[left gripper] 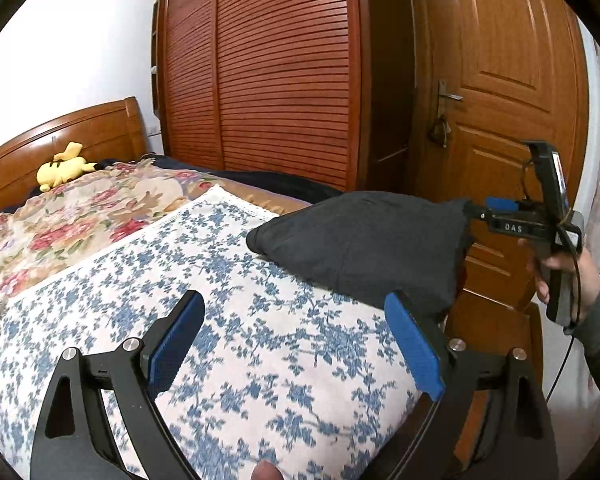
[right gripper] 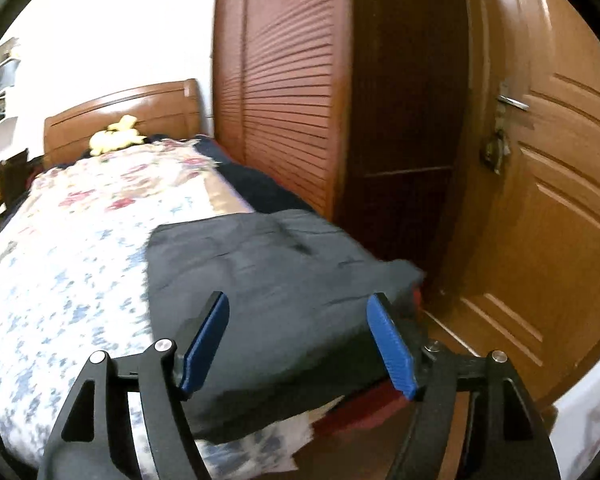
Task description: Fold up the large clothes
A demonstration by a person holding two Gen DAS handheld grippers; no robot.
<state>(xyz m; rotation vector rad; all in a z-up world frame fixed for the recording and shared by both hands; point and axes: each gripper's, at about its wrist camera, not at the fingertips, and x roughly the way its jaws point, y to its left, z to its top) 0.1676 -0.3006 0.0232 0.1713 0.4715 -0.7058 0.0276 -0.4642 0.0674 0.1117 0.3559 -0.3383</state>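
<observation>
A dark grey folded garment [left gripper: 364, 240] lies on the right side of the bed, on a blue-flowered white sheet [left gripper: 220, 300]. It also shows in the right wrist view [right gripper: 268, 280], reaching to the bed's foot corner. My left gripper [left gripper: 296, 344] is open and empty over the sheet, just left of the garment. My right gripper [right gripper: 300, 340] is open above the near part of the garment. In the left wrist view the right gripper [left gripper: 476, 210] appears at the garment's right corner, held by a hand.
A floral quilt [left gripper: 80, 216] covers the far half of the bed. A yellow plush toy [left gripper: 62, 170] lies by the wooden headboard [left gripper: 60, 136]. A slatted wardrobe [left gripper: 280, 80] and a wooden door [left gripper: 500, 100] stand right of the bed.
</observation>
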